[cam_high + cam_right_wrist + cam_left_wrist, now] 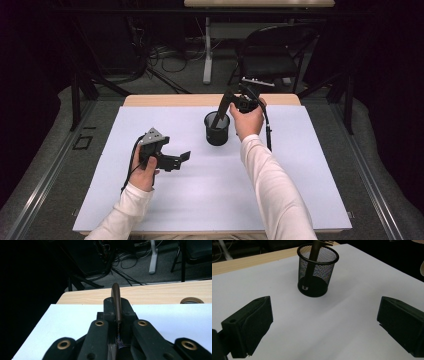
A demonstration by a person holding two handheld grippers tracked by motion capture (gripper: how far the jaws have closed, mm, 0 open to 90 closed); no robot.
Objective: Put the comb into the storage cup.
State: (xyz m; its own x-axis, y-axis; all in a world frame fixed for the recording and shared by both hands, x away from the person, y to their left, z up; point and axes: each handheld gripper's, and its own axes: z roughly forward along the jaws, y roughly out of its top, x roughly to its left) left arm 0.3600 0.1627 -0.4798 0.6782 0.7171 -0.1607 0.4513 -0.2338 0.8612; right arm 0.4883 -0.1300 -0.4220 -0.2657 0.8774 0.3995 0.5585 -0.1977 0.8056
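Note:
A black mesh cup (217, 129) stands upright on the white mat (200, 195), a little beyond its middle. A slim brown stick-like object (220, 113) leans in the cup, lower end inside and upper end slanting up to the right. My right gripper (228, 98) hangs just above the cup, shut on the upper end of that object (115, 291), which pokes out past the closed jaw tips (117, 307). My left gripper (183, 157) rests low over the mat to the cup's left, open and empty. From my left gripper (324, 315), the cup (317, 270) stands ahead with the object (313, 255) in it.
A wooden table edge (200, 100) runs behind the mat, with a brownish ring (192, 300) lying on it. Beyond the table are a black folding chair (272, 55), a table leg and cables on the floor. Open mat lies in front of and around the cup.

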